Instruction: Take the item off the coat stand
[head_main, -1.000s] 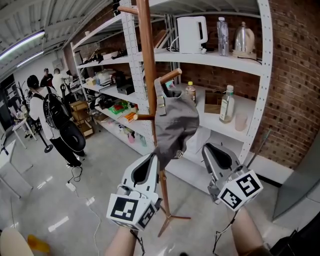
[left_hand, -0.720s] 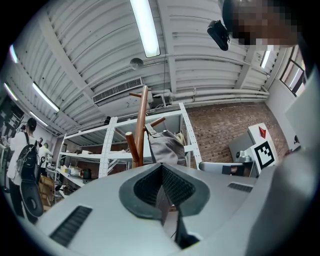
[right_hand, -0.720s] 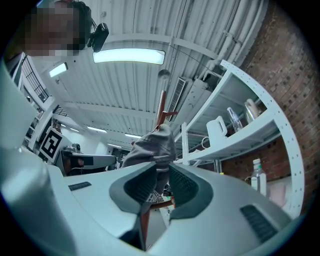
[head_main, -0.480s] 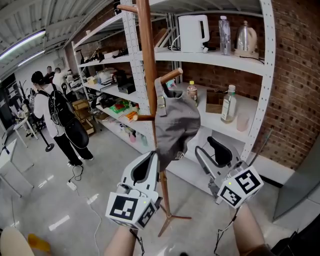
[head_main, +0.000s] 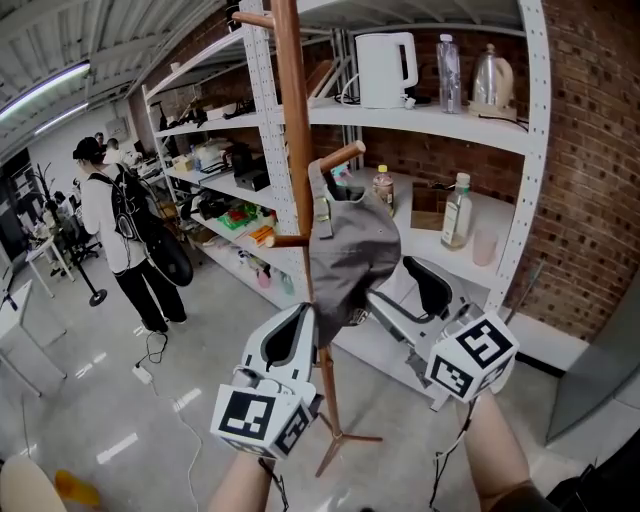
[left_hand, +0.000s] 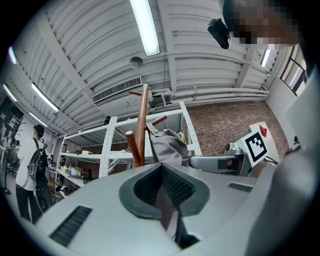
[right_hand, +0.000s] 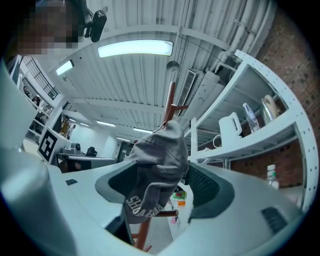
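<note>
Right gripper (head_main: 405, 295): jaws just opened around cap (head_main: 352, 255), unpressed (centre frame). Left gripper (head_main: 300, 332): clenched, empty. Cap on stand (head_main: 292, 130); grasp pending.

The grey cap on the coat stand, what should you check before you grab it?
1. Right gripper jaws apart: ok, they have just been opening and stand wide.
2. Grey cap between those jaws: ok in the right gripper view, its brim hangs there, not gripped yet.
3. Cap hanging on its peg: ok.
4. Left gripper empty: ok, jaws together, low beside the pole.
5. Cap will lift off the peg freely: cannot tell.
</note>
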